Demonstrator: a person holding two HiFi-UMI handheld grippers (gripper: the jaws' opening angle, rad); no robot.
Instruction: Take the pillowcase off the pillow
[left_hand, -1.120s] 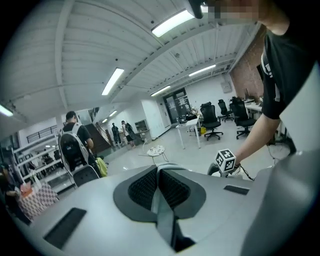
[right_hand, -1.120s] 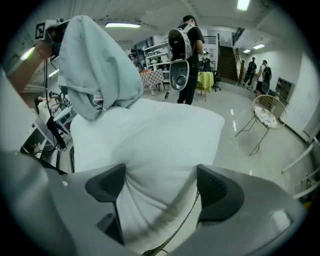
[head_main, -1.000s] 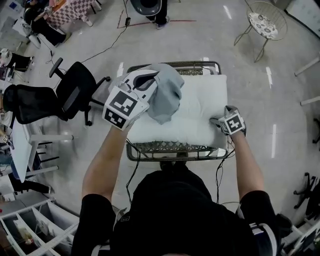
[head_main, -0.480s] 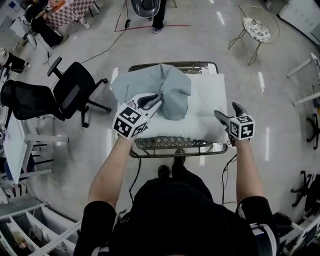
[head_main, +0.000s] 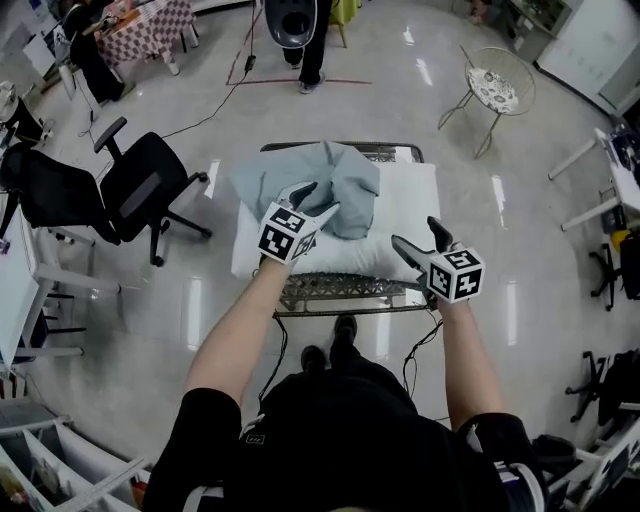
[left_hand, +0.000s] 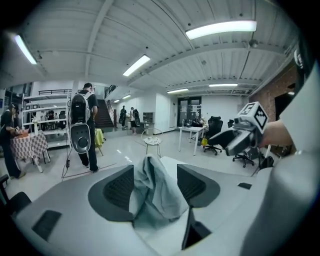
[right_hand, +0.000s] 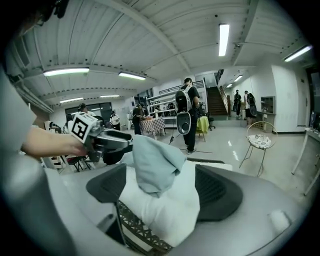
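Observation:
The white pillow (head_main: 405, 205) lies on a wire-topped table (head_main: 345, 292). A grey-blue pillowcase (head_main: 325, 180) is heaped on the pillow's left half, off the pillow. My left gripper (head_main: 318, 198) hovers at the heap's near edge and its jaws are opening. In the left gripper view the pillowcase (left_hand: 152, 192) sits loosely in the gap of the left gripper (left_hand: 155, 175), and the pads do not press it. My right gripper (head_main: 413, 232) is open at the pillow's near right corner. The right gripper view shows the pillow (right_hand: 160, 210) ahead of the wide jaws, untouched.
A black office chair (head_main: 140, 190) stands left of the table, and a round wire chair (head_main: 497, 90) is at the far right. A person with a backpack (head_main: 295, 20) stands beyond the table. Cables run across the glossy floor. White shelving (head_main: 60, 470) is at the near left.
The left gripper came down and let go of the pillowcase, which now rests heaped on the pillow. The right gripper lifted off the pillow's right edge and drew back toward me.

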